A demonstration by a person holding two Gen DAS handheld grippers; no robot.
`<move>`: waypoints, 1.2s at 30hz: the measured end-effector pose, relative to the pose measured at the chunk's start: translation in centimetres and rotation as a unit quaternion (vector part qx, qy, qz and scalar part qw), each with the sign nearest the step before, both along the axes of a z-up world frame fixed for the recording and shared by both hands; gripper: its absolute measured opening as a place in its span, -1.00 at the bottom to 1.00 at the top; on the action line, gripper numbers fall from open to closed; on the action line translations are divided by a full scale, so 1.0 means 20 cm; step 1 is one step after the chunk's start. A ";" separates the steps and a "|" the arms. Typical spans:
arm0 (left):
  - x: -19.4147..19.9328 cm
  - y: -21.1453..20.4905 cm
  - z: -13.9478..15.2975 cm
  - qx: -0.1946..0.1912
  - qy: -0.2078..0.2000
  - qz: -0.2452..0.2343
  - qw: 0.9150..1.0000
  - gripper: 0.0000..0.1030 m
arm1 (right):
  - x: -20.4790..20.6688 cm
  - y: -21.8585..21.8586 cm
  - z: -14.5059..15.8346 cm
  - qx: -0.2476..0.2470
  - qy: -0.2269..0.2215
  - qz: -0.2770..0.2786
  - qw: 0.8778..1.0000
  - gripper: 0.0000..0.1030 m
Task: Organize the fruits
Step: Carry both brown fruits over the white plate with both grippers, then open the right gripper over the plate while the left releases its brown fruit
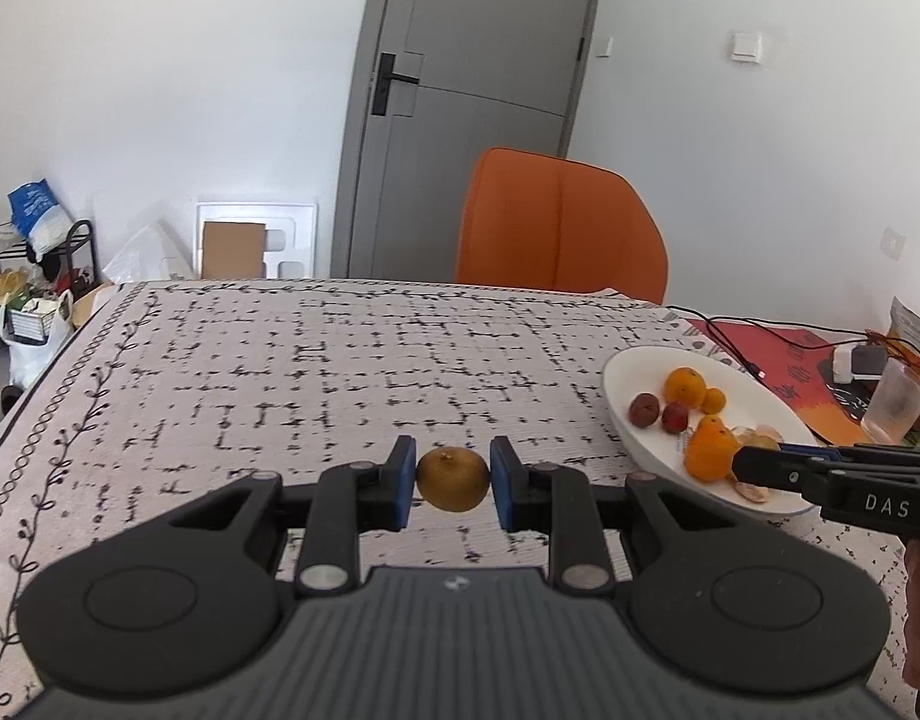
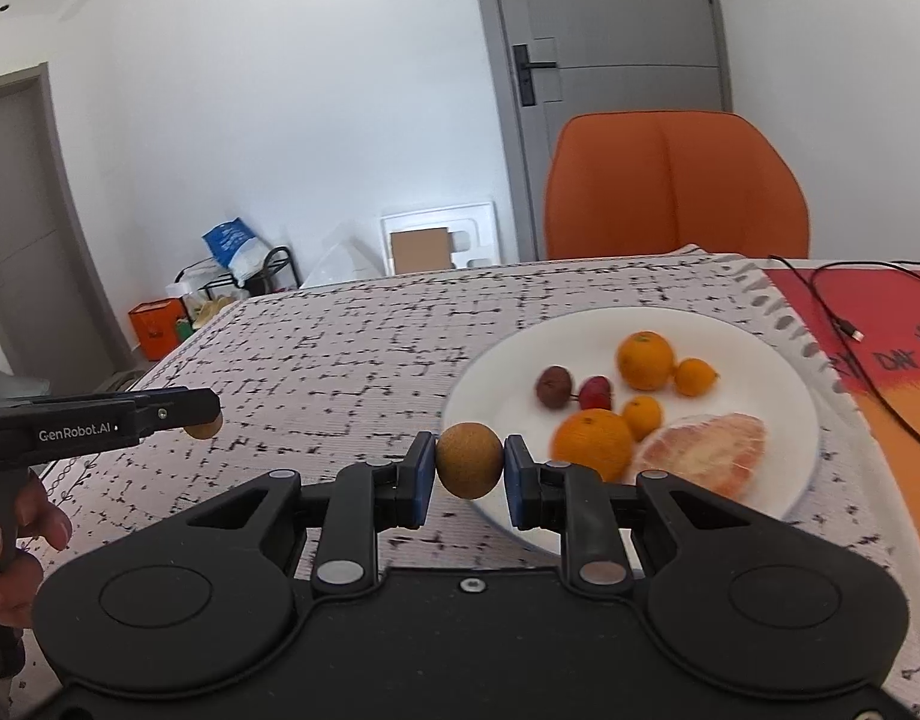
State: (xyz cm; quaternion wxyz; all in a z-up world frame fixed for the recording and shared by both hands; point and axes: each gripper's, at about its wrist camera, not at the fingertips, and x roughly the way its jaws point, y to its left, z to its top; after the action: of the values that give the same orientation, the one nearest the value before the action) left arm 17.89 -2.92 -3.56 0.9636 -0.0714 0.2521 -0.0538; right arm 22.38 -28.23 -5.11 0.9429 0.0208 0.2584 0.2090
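Right wrist view: right tool point(image 2: 469, 468) is pinching a brown fruit point(image 2: 469, 461) at the white plate's point(image 2: 778, 372) 8 o'clock rim, left tool point(image 1: 452, 480) is gripping another small fruit point(image 1: 452, 479) over the surface point(image 1: 340, 360); I'd be carrying both gently, releasing low.

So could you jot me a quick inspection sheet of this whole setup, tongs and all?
Surface: table under a patterned cloth, red mat at the right.
Job's things: white plate holding oranges, two dark red fruits and a peeled citrus piece.
Clutter: plastic cup, packets beside it.
Tongs: left tongs shut on a small brown fruit; right tongs shut on another brown fruit.
Cables: black cable across the mat.
Surroundings: orange chair, grey door, bags on the floor.
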 end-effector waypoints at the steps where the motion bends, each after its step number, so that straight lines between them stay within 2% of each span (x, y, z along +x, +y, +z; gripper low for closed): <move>1: 0.00 -0.01 0.00 0.001 0.000 -0.003 1.000 -0.51 | 0.00 -0.02 0.00 0.001 0.001 -0.003 1.000 -0.56; 15: 0.10 -0.22 0.01 0.013 0.003 -0.045 0.999 -0.51 | 0.00 -0.22 -0.04 0.011 0.007 -0.048 0.999 -0.56; 25: 0.17 -0.35 0.01 0.024 0.005 -0.072 0.997 -0.51 | 0.02 -0.25 -0.06 0.020 0.010 -0.043 0.999 -0.55; 28: 0.19 -0.38 0.01 0.028 0.006 -0.078 0.997 -0.51 | 0.03 -0.24 -0.06 0.023 0.005 -0.031 0.999 -0.37; 36: 0.24 -0.47 0.01 0.036 0.008 -0.099 0.994 -0.51 | 0.02 -0.32 -0.06 0.030 0.004 -0.049 0.998 -0.36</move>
State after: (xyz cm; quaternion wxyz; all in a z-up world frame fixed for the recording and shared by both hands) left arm 22.67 -12.26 -3.34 0.9534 -0.0115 0.2670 -0.1396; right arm 22.84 -34.62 -6.31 0.9499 0.0630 0.2548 0.1700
